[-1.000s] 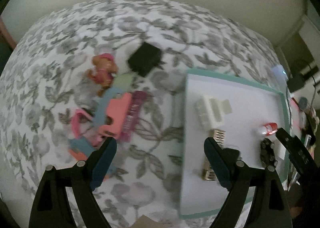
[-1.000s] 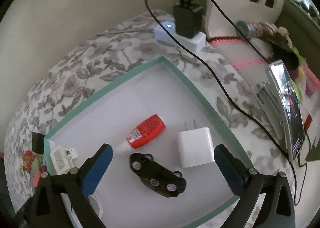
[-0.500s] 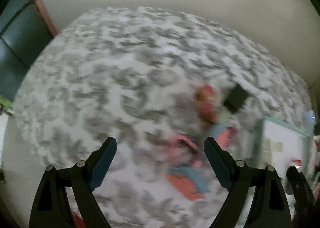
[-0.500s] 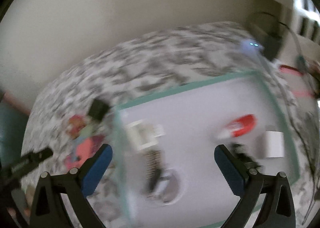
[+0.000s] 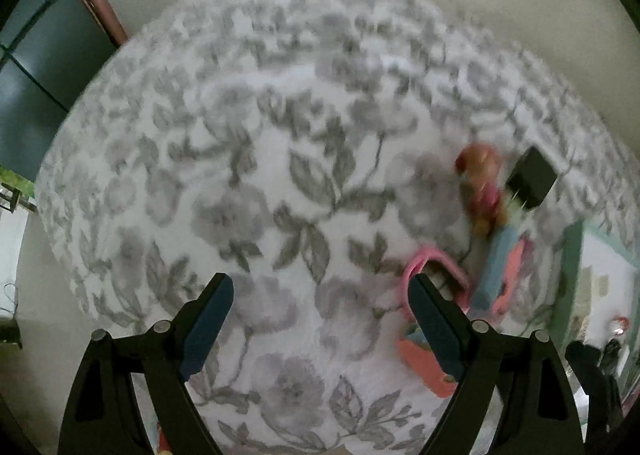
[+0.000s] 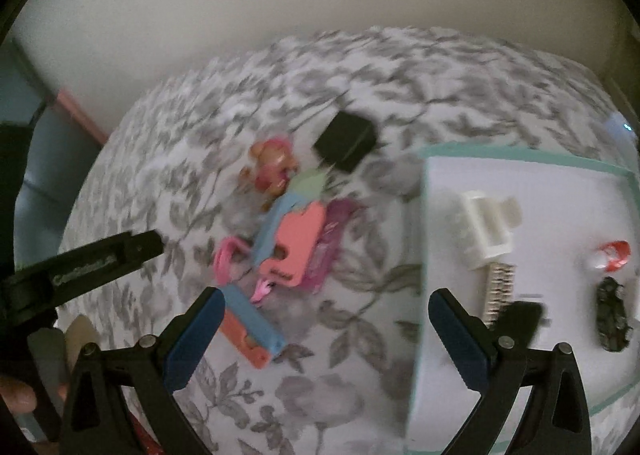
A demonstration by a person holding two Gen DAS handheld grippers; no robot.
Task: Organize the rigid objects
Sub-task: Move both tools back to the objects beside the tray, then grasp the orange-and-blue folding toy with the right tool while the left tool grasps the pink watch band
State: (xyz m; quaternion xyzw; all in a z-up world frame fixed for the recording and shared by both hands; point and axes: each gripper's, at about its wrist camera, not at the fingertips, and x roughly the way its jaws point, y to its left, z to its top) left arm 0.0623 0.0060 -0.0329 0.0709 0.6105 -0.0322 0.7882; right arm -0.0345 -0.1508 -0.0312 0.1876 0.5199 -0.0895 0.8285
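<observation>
Presently both the left hand-held gripper point(image 5: 320, 319) and the right hand-held gripper point(image 6: 322, 329) stand apart and empty, and a descent onto the overlapping toy pile point(image 6: 294, 247) risks pinching several pieces or scattering them.

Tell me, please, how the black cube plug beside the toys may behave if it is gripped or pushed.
The plug looks like a stiff, boxy block, so it probably will not roll. Its faces seem smooth, so fingers may slip. Lying on soft floral cloth, it would likely drag or tip rather than slide.

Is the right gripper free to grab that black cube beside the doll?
Probably yes: the right gripper is open and empty, and the black cube lies uncovered, nothing above it.
</observation>
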